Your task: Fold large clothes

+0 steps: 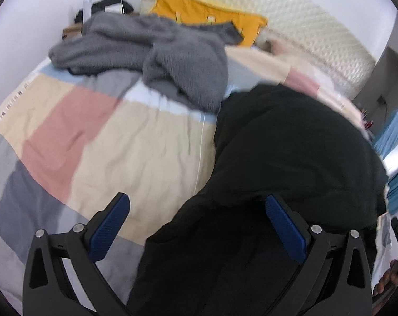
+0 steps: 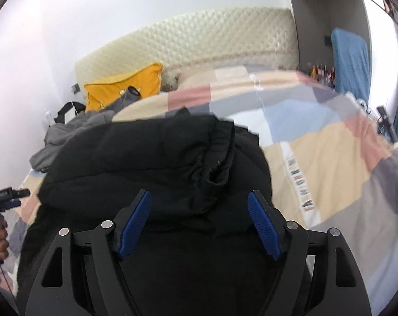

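Observation:
A large black padded jacket [image 1: 291, 142] lies bunched on the patchwork bed cover [image 1: 135, 142]. My left gripper [image 1: 196, 205] is open and empty, its jaws wide apart above the jacket's left edge. In the right wrist view the same jacket [image 2: 151, 152] lies folded over in a thick heap. My right gripper [image 2: 199, 205] is open and empty just above the jacket's near part. The left gripper [image 2: 6, 197] shows at the far left edge of that view.
A grey fleece garment [image 1: 157, 52] lies crumpled at the back of the bed. A yellow pillow [image 1: 207, 15] leans on the quilted cream headboard [image 1: 304, 18]. A blue chair [image 2: 351, 60] stands past the bed's right side. A white cord [image 1: 199, 152] runs across the cover.

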